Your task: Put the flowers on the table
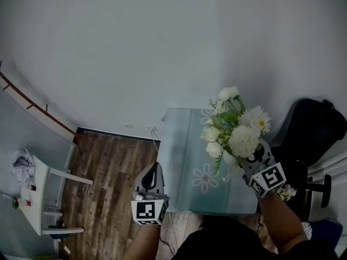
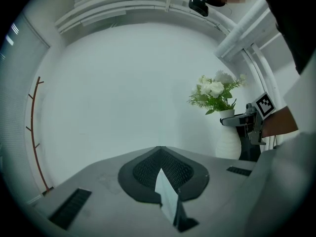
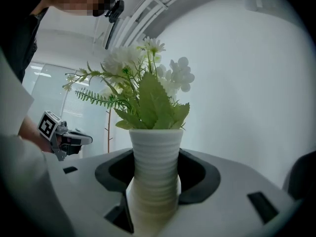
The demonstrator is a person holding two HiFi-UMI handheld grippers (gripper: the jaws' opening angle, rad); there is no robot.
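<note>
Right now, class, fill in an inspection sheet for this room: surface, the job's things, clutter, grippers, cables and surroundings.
Surface: table, pale green top with a daisy print; the vase is not yet set down on it.
Job's things: flowers, white with green leaves, upright in a ribbed white vase.
Clutter: white stand at the left with a cloth on it.
Grippers: right gripper closed on the vase; left gripper shut, holding nothing.
Cables: white cable running from the wall to the floor beside the table.
Surroundings: wood floor, plain white wall, black chair at the right.
</note>
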